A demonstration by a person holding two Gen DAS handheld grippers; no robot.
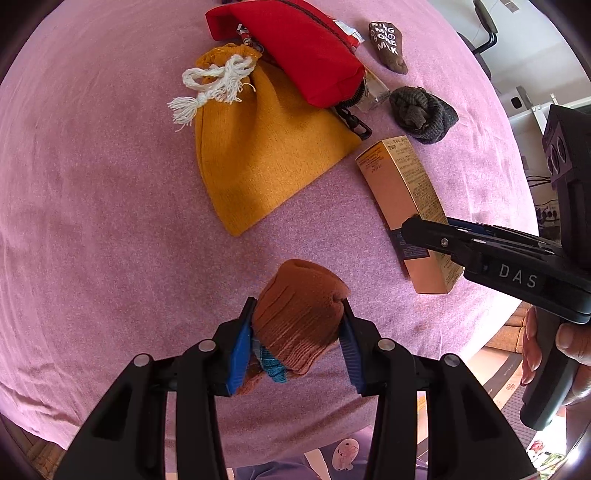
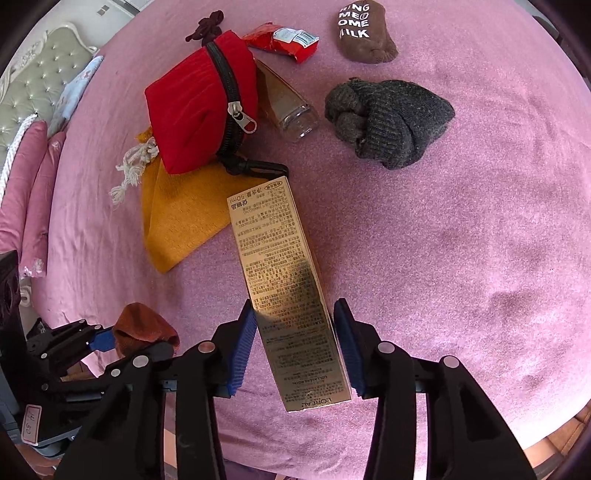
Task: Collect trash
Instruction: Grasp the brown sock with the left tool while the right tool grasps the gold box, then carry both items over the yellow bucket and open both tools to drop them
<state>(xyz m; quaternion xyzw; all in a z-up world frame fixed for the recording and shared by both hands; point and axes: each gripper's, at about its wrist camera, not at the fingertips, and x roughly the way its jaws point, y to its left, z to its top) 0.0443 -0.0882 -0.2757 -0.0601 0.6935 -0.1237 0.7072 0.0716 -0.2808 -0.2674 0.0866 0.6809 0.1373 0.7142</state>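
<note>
My left gripper (image 1: 299, 306) is shut on a rolled brown sock (image 1: 299, 317), with both blue pads pressed into its sides just above the pink cloth. A long gold cosmetics box (image 2: 284, 273) lies on the cloth and runs between the fingers of my right gripper (image 2: 295, 310), whose pads sit against its two long sides. In the left wrist view the box (image 1: 402, 192) lies to the right, and the right gripper (image 1: 424, 230) reaches across its near half. The right wrist view has the left gripper (image 2: 140, 339) with the sock (image 2: 144, 325) at lower left.
Further back on the pink bedcover (image 2: 461, 240) lie a yellow drawstring pouch (image 1: 258, 155), a red zip pouch (image 2: 195, 107), a clear bottle (image 2: 291, 110), a red wrapper (image 2: 284, 40), a grey knitted sock ball (image 2: 388, 122) and a brown lettered sock (image 2: 365, 33). A hand (image 1: 554, 350) holds the right gripper's handle.
</note>
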